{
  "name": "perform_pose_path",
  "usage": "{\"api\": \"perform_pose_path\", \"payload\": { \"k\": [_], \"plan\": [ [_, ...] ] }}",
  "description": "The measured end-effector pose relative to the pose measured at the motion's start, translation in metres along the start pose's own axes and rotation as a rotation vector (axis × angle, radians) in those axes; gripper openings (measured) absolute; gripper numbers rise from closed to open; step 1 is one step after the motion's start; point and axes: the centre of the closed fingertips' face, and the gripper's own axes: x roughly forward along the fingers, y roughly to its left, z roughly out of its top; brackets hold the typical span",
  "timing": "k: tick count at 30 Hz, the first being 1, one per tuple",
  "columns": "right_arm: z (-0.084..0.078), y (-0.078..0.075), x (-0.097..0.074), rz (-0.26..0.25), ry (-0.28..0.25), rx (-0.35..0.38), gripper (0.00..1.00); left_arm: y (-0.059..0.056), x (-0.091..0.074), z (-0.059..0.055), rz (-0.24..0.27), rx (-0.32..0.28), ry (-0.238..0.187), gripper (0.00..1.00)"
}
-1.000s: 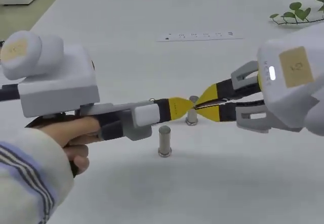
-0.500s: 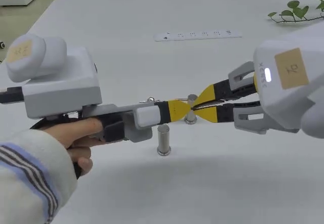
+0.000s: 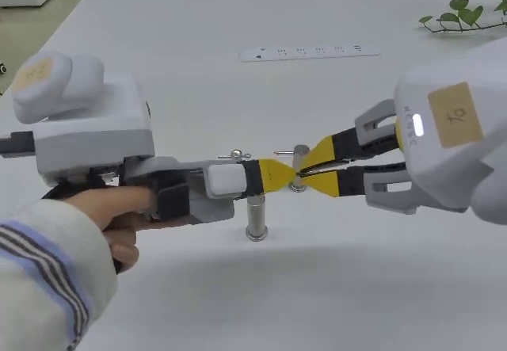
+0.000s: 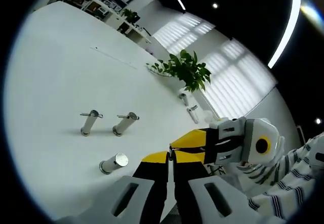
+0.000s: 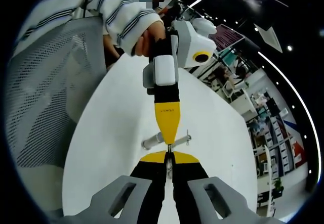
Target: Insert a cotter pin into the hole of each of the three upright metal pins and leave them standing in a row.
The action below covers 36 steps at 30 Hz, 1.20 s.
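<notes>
Three metal pins stand on the white table. The back left pin and the back right pin each carry a cotter pin through the top. The front pin stands bare, as the left gripper view also shows. My left gripper and right gripper meet tip to tip just above the front pin and in front of the back right one. Both are shut on a thin cotter pin that spans their tips.
A white power strip lies at the far side of the table. Plant leaves reach in at the far right. A mesh chair stands beside the table behind the person's striped sleeve.
The two grippers have closed the small gap between their tips and sunk slightly. The back right pin's cotter pin now shows above the left gripper's tip.
</notes>
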Motion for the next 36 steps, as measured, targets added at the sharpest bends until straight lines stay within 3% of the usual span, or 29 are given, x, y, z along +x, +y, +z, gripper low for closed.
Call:
{"api": "perform_pose_path", "payload": {
  "k": [8, 11, 13, 19, 23, 26, 31, 36],
  "plan": [
    [0.003, -0.001, 0.000, -0.003, -0.018, 0.023, 0.04, 0.000, -0.003, 0.002, 0.000, 0.006, -0.008, 0.00],
    [0.002, -0.003, -0.001, -0.011, -0.027, 0.053, 0.09, 0.001, -0.005, 0.004, 0.005, 0.007, -0.014, 0.00],
    [0.000, -0.003, -0.001, -0.008, -0.031, 0.080, 0.10, 0.003, -0.007, 0.005, 0.009, -0.009, -0.010, 0.00],
    [-0.004, 0.000, -0.004, 0.022, -0.078, 0.237, 0.15, 0.006, -0.013, 0.007, 0.021, 0.037, -0.012, 0.00],
    [-0.004, 0.008, -0.005, 0.088, -0.124, 0.393, 0.20, -0.002, -0.017, 0.004, -0.024, 0.166, 0.011, 0.00],
    [-0.004, 0.007, -0.005, 0.097, -0.168, 0.471, 0.22, -0.007, -0.020, 0.003, -0.044, 0.278, 0.020, 0.00],
    [0.005, 0.018, -0.007, 0.188, -0.222, 0.646, 0.27, -0.010, -0.023, -0.001, -0.063, 0.463, 0.041, 0.00],
    [0.016, 0.021, -0.011, 0.225, -0.272, 0.664, 0.26, -0.018, -0.026, -0.014, -0.123, 0.689, 0.084, 0.00]
  ]
}}
